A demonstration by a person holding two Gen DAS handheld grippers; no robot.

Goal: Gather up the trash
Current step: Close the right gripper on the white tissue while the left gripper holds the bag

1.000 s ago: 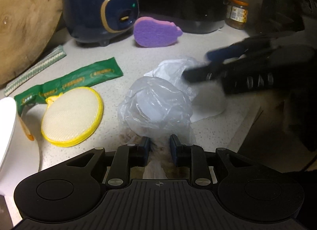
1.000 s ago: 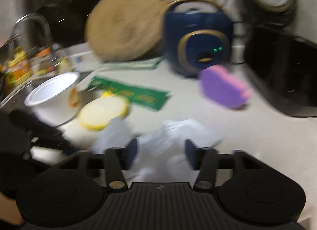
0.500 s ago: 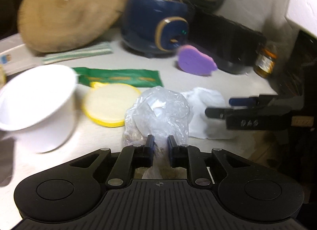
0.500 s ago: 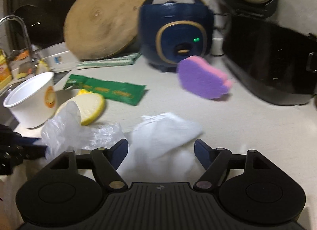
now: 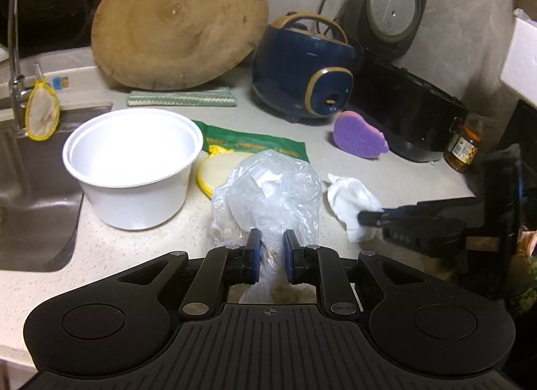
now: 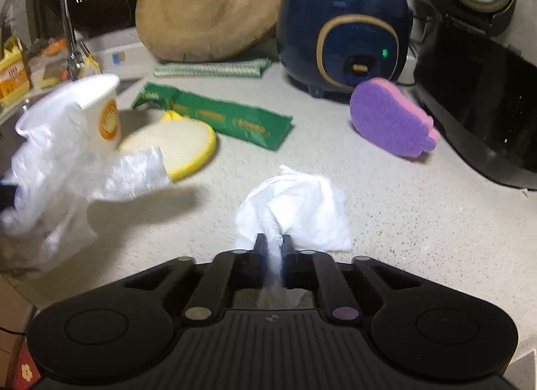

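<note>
Your left gripper [image 5: 271, 252] is pinching the clear plastic bag [image 5: 268, 198] at the counter's [image 5: 134, 252] front edge, and your right gripper [image 6: 274, 249] is clamped on the white tissue [image 6: 298, 208] beside it. The white cup [image 5: 131, 168], yellow pad [image 6: 178, 145] and green wrapper [image 6: 228, 118] sit further back.

Left gripper [image 5: 269, 255]: matte black plastic body, ribbed top plate with a small crosshair mark at centre. Two round recessed discs, one on each side lobe. Black linkage arms with silver pivot screws. Fingers [image 5: 252, 253] black with blue pads on the inner faces.

Right gripper [image 6: 274, 252]: same black ribbed body, crosshair mark and two round discs. Pivot screws look dull silver on one side, purplish on the other. Fingers [image 6: 259, 250] dark; pad colour unclear.
</note>
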